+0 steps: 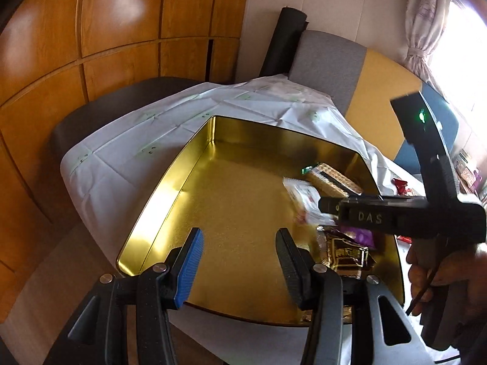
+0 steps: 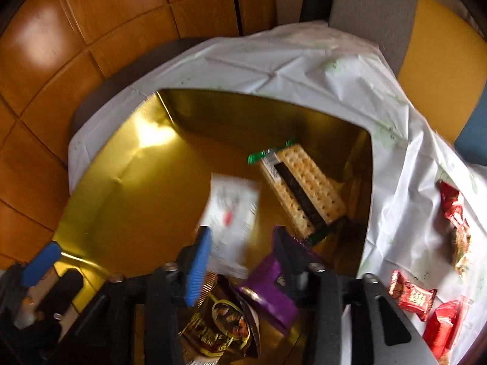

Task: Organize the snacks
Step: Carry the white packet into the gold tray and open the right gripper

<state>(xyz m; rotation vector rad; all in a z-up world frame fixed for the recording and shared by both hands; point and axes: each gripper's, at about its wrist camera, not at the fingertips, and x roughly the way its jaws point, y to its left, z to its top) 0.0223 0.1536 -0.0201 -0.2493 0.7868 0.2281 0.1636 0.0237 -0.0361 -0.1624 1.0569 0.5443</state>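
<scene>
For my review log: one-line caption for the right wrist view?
Open right gripper above gold tin holding cracker pack, blurred white packet just beyond its fingers; red snacks on tablecloth.

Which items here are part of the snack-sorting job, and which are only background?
Job:
gold tin
cracker pack
white packet
purple packet
brown packet
red snacks
left gripper
right gripper

Background:
white cloth
curtain
wood panelling

One gold tin (image 2: 100, 200) held four snack packs: one cracker pack (image 2: 304, 188), one white (image 2: 231, 210), one purple (image 2: 271, 292), one brown (image 2: 222, 325). Three red packs (image 2: 411, 298) lay outside.
</scene>
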